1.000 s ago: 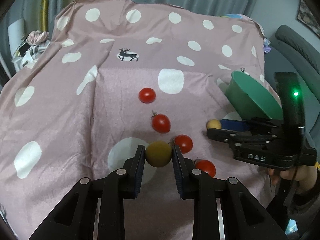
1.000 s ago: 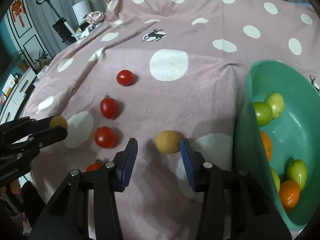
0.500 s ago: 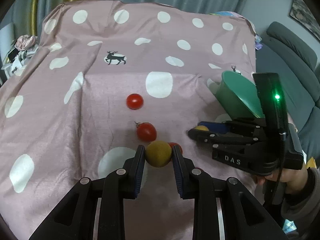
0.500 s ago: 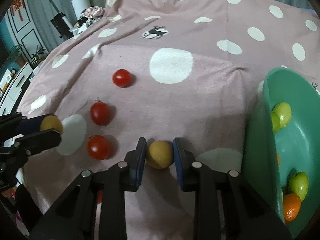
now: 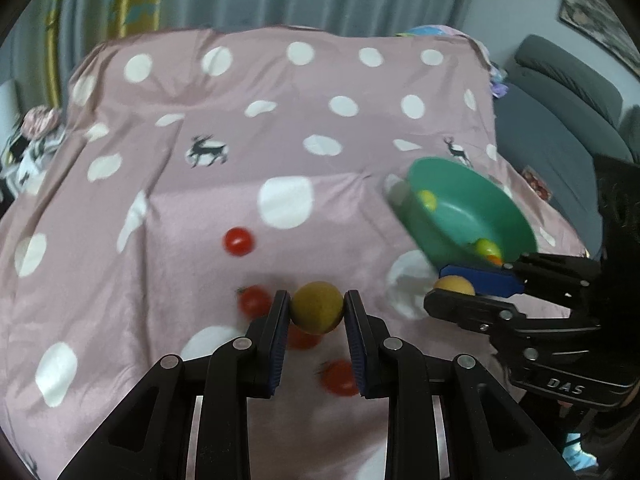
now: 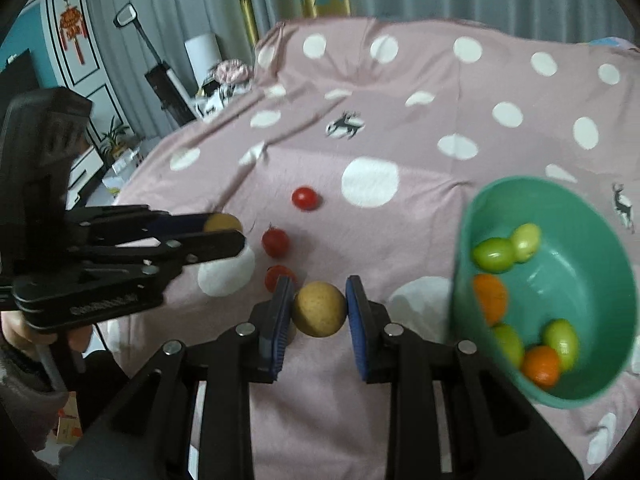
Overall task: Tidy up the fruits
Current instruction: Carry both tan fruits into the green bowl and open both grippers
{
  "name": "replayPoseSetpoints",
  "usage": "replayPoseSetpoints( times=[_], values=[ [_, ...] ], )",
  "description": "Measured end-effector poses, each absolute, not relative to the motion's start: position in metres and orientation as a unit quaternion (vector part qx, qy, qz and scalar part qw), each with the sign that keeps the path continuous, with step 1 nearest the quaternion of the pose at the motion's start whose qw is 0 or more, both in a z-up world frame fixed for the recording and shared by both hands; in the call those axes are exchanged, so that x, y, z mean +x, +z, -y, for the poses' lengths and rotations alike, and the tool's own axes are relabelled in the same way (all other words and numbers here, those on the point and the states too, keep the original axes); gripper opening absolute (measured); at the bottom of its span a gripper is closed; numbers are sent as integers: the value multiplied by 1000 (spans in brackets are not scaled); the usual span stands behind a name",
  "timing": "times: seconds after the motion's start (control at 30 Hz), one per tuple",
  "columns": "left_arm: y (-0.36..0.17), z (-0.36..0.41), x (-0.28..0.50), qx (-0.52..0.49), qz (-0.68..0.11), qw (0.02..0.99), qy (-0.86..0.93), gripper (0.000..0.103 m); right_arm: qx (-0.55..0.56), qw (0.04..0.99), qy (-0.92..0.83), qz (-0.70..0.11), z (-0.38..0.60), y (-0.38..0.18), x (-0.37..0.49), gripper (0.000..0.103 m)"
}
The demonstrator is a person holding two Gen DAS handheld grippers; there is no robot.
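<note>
On the pink polka-dot cloth, the green bowl is the landmark. Judged step: carrying fruit to it. The left gripper clamps a yellow-brown round fruit left of the bowl; the right gripper clamps a second yellow fruit beside its rim. Next, each should reach over the rim and release. The bowl holds green fruits and oranges; cherry tomatoes lie farther left.
</note>
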State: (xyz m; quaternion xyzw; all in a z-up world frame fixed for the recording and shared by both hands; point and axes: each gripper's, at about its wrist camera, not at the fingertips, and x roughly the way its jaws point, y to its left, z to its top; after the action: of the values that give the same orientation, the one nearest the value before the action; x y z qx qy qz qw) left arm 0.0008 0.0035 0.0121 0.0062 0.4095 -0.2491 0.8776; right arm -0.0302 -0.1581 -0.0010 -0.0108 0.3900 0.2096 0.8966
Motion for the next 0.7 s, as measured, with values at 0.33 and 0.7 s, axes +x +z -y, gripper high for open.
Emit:
replayPoseSetpoints(
  times=[0.33,0.7],
  values=[
    [35,68,3,20,-385,873,-299,28,23,915,177,-362,218,11,-44,28],
    [36,134,28,33,-388,855,-343,28,120,924,127,-339,295,-2,-48,28]
  ],
)
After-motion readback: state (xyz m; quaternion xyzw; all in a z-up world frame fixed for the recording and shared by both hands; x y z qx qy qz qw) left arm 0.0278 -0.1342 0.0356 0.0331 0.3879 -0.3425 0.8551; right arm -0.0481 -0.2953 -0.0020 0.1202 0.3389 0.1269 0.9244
